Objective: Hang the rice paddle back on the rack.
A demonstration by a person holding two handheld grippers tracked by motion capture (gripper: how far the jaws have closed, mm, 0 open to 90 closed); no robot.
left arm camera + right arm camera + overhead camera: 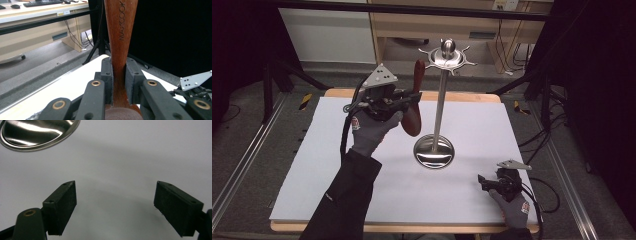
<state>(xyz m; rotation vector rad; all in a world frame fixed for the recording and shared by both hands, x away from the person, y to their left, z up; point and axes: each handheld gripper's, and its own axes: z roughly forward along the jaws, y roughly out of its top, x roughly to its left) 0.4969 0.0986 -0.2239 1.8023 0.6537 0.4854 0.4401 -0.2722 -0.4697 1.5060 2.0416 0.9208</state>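
Observation:
A dark wooden spatula (414, 105) stands almost upright in the air, left of the steel utensil stand (439, 107). My left gripper (412, 96) is shut on its handle; in the left gripper view the pads (107, 75) press the narrow neck of the wooden spatula (121, 37), marked MAXCOOK. The stand has a round mirror base (434, 151), a thin pole and a hooked ring with a ball on top (447, 55). My right gripper (483, 181) rests low at the front right of the table, open, with nothing between its fingers (61, 206); the stand's base (37, 132) shows ahead of it.
A white sheet (337, 165) covers the wooden table. A wooden cabinet (437, 25) and black frame legs stand behind the table. Cables trail on the floor at the right. In the left gripper view the right gripper's grey plate (195, 81) shows at the lower right.

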